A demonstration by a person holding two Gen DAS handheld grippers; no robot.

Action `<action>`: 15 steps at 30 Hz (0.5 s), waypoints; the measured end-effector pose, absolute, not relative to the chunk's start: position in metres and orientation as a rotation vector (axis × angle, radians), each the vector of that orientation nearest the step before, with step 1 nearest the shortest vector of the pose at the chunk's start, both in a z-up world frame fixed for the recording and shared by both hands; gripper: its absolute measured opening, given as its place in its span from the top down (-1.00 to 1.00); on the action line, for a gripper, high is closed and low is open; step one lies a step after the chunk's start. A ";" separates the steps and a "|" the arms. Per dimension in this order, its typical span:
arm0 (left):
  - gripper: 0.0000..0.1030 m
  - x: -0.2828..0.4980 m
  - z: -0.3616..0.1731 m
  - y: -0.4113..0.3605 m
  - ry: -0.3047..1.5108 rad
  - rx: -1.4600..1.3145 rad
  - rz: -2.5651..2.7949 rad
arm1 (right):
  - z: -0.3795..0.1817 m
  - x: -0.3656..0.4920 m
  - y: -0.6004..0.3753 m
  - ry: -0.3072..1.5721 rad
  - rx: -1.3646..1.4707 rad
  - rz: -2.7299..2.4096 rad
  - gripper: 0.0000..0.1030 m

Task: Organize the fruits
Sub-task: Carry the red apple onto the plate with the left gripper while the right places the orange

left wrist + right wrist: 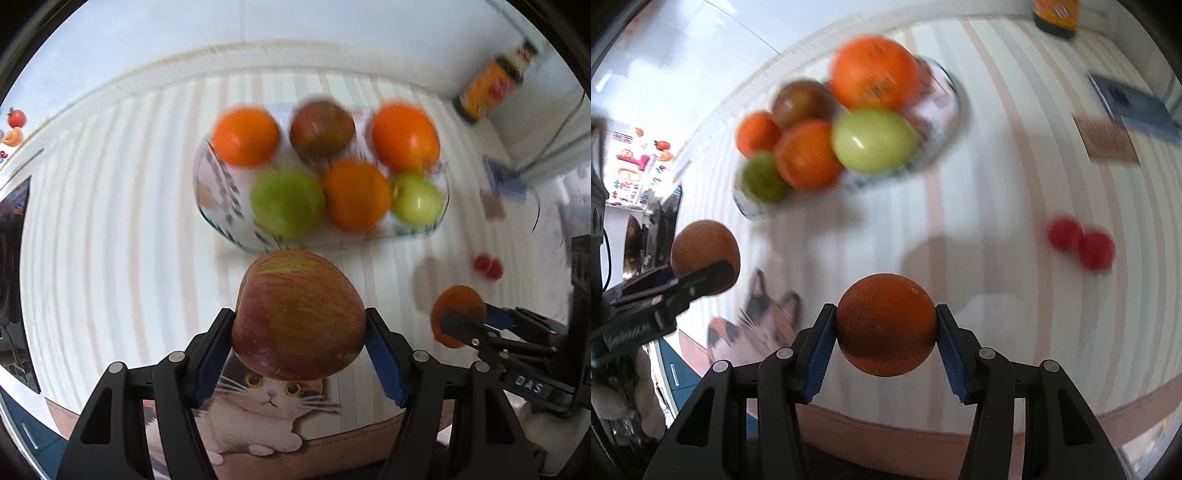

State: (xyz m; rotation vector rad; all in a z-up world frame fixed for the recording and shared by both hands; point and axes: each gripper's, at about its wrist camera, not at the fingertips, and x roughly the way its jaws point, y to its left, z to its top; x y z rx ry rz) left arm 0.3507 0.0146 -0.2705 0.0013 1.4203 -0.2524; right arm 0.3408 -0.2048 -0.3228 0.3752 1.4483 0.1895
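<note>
Two fruits are held above the cloth, near the full glass bowl [218,206]: apple [299,317] clamped by left gripper [300,345], orange [885,325] by right gripper [885,338]. Roll-off is risked if either is set on the heaped fruit.

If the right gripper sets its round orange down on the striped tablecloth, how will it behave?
The round orange would probably roll: it is nearly a sphere and the striped tablecloth looks flat. It seems firm, since the right gripper pinches it without denting it. Its dimpled skin probably resists slipping.
</note>
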 end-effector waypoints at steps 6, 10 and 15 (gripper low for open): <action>-0.31 0.409 -0.253 0.038 1.382 -0.031 -0.255 | -0.289 0.402 -0.181 1.340 0.364 0.232 -0.08; -0.31 0.449 -0.273 0.043 1.418 -0.052 -0.256 | -0.280 0.447 -0.158 1.307 0.317 0.234 -0.08; -0.31 0.479 -0.305 0.057 1.532 -0.087 -0.278 | -0.293 0.487 -0.142 1.343 0.252 0.214 -0.08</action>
